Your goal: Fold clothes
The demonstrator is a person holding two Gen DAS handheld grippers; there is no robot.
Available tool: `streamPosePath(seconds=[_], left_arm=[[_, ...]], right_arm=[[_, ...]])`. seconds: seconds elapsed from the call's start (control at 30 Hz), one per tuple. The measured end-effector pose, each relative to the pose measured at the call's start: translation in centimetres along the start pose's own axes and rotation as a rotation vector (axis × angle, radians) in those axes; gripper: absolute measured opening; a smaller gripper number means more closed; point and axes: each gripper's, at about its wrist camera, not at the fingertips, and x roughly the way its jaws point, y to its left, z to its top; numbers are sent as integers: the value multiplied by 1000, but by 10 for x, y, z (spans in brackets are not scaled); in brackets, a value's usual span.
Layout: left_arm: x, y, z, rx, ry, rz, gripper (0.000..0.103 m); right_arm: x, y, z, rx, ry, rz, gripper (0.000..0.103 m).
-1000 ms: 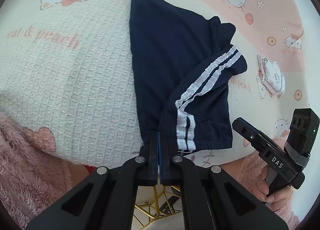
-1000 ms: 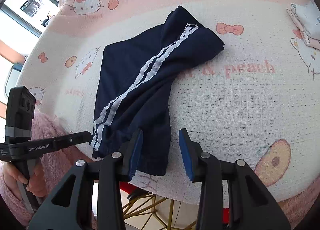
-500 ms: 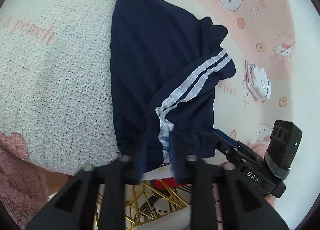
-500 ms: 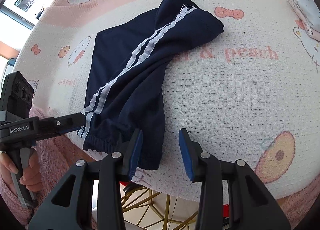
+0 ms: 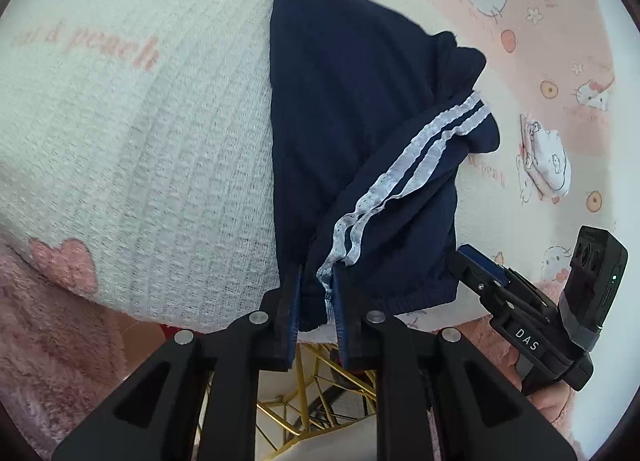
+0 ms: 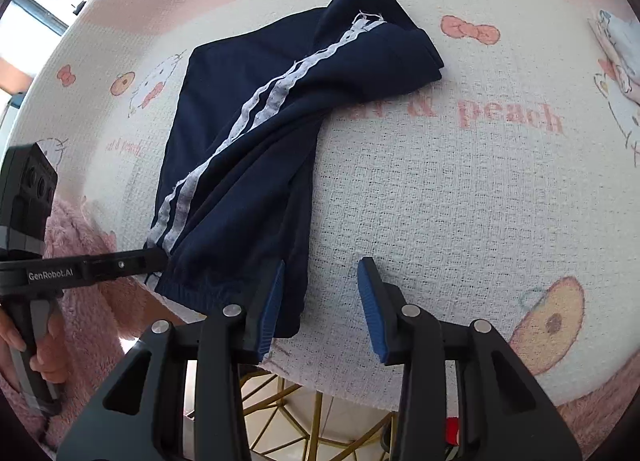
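A bench under a waffle-weave cat-print cloth carries crumpled navy shorts with twin white stripes, lying near its front edge. Both my tools tilt steeply down. My left tool has just been opening; the elastic waistband sits loosely between its parted jaws, clamped a second ago. My right tool hangs open, empty, beside the shorts' hem.

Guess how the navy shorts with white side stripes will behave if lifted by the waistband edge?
The navy striped shorts look thin and rumpled, so probably floppy and light. Lifted at one edge, the rest would likely hang and drag on the waffle-weave blanket, maybe undoing the fold.
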Motion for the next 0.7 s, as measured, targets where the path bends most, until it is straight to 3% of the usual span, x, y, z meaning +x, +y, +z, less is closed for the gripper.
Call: streamPosePath(seconds=[0.07, 0.17, 0.23, 0.33, 0.4, 0.53, 0.6, 0.67, 0.7], left_arm=[[-17, -12, 0, 56, -74, 26, 19], [-10, -28, 2, 130, -70, 39, 19], [-3, -36, 2, 165, -46, 59, 19], [11, -26, 0, 151, 37, 151, 22], [13, -10, 1, 71, 60, 143, 36], [-15, -15, 9, 79, -34, 137, 37], [-14, -22, 11, 116, -32, 144, 37], [-13, -29, 13, 153, -29, 152, 37], [-6, -31, 12, 155, -7, 213, 37]], right_arm=[[-9, 0, -1, 8, -37, 18, 39], [-15, 7, -1, -30, -57, 65, 39], [-8, 11, -1, -55, -19, 61, 40], [-1, 6, -3, -59, 20, 20, 39], [-4, 3, -2, -45, 28, 29, 40], [-19, -8, 2, 25, -27, 84, 40], [-24, -12, 4, 55, -47, 137, 41], [-20, -13, 5, 55, -26, 120, 43], [-13, -9, 6, 43, 2, 80, 43]])
